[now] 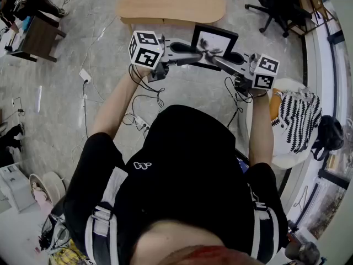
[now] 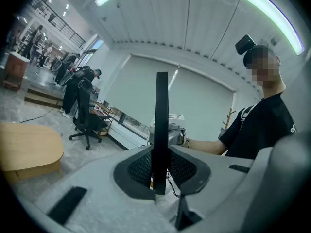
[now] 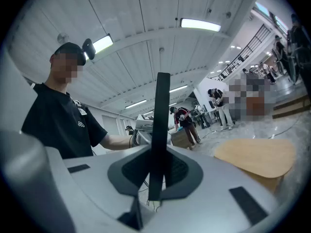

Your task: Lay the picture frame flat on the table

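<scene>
The black picture frame (image 1: 214, 44) with a white mat is held in the air in front of me, just short of the light wooden oval table (image 1: 171, 3). My left gripper (image 1: 202, 52) is shut on its left lower part and my right gripper (image 1: 218, 60) on its lower edge from the right. In the left gripper view the frame (image 2: 162, 125) shows edge-on as a black upright bar clamped between the pads of the gripper (image 2: 160, 171). The right gripper view shows the same: the frame edge (image 3: 158, 135) is pinched in the gripper (image 3: 156, 174), with the table (image 3: 257, 157) beyond.
A black office chair (image 1: 274, 5) stands at the back right. Cables and a power strip (image 1: 85, 75) lie on the marble floor to the left. A brown desk (image 1: 39, 35) is at far left; a striped bag (image 1: 298, 115) sits at my right elbow.
</scene>
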The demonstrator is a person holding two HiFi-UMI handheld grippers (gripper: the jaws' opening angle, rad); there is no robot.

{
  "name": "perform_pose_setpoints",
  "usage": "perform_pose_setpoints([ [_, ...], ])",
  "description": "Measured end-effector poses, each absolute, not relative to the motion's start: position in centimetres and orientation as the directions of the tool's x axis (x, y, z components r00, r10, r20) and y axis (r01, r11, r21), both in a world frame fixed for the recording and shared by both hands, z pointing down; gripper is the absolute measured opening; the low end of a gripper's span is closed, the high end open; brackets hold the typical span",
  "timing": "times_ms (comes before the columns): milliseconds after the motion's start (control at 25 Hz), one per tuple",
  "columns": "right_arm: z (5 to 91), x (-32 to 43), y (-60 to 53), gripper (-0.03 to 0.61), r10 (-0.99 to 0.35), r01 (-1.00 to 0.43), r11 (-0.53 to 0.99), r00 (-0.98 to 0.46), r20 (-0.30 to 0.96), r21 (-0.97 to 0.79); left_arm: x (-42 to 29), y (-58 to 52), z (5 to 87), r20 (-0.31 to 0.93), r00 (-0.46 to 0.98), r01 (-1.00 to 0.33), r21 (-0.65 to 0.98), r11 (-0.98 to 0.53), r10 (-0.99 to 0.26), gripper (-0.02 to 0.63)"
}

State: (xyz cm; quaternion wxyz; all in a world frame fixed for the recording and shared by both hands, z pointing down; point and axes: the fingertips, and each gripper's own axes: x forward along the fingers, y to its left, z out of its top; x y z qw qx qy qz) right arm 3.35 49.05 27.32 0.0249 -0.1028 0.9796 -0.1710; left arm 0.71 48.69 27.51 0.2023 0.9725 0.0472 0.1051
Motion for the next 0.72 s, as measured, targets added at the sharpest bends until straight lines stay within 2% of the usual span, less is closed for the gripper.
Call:
perform_pose_setpoints([
  [440, 31.2, 5.2, 47.8, 0.048, -0.272, -0.259, 0.893, -0.962, 0.018, -0.367, 2.3, 47.5, 31.3, 0.190, 0.971, 0.058, 0.413, -0.909, 0.148, 0.060],
  [720, 32.9, 4.5, 36.6, 0.048, -0.286, -0.282, 0.875, -0.957, 0.050, -0.393, 1.7, 36.4, 33.0, 0.161, 0.980, 0.039, 0.431, -0.902, 0.120, 0.060],
])
